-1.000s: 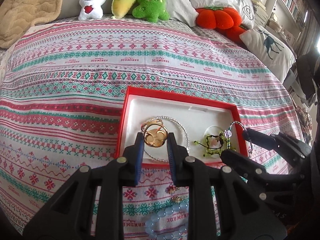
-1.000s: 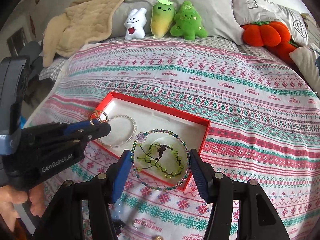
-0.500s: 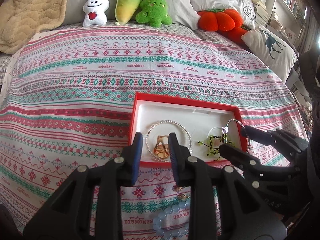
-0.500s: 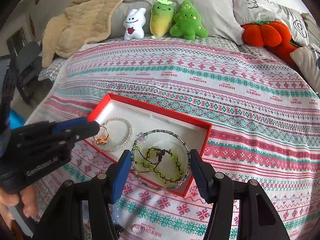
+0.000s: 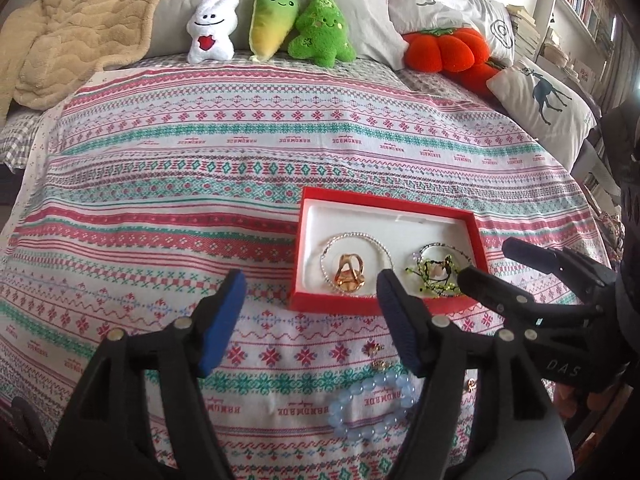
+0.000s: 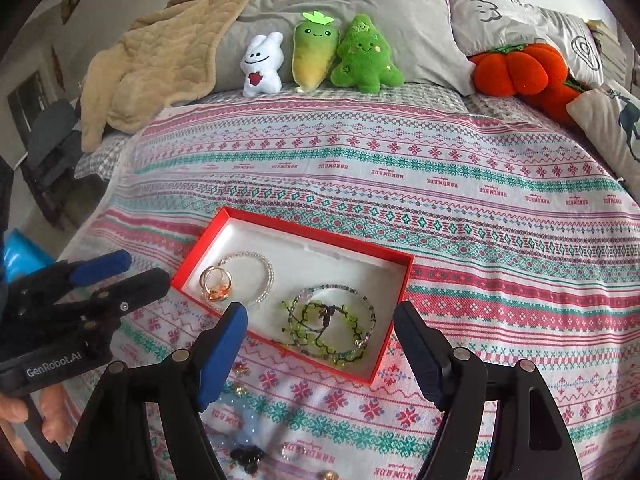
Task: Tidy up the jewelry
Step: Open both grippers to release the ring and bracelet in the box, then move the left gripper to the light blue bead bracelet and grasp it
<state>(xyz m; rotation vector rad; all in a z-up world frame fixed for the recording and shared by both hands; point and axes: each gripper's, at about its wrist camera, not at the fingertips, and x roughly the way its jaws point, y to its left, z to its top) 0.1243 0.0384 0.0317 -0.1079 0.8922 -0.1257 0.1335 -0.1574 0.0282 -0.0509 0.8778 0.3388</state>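
Note:
A red box (image 5: 336, 304) with a white lining lies on the patterned bedspread. In it lie joined gold rings (image 5: 349, 276) inside a silver bead bracelet (image 5: 352, 236), and a green bead bracelet (image 5: 434, 274). My left gripper (image 5: 310, 320) hovers before the box's near left corner, its jaws opening with nothing between them. My right gripper (image 6: 320, 320) hovers over the box's near edge, jaws opening too. The multicoloured bead bracelet (image 6: 360, 296) lies loose over the green bracelet (image 6: 324, 328), untouched by the pads. A pale blue bead bracelet (image 5: 372, 404) lies on the bedspread in front of the box.
Small gold earrings (image 5: 374, 348) and dark beads (image 6: 248, 454) lie on the bedspread near the blue bracelet. Plush toys (image 5: 276, 20), an orange pumpkin cushion (image 5: 444, 46) and pillows line the head of the bed. A beige blanket (image 5: 72, 28) lies at the back left.
The left gripper let go of the gold rings into the box, drew back and opened wide. The right gripper released the multicoloured bracelet, which now lies in the box, and its jaws widened.

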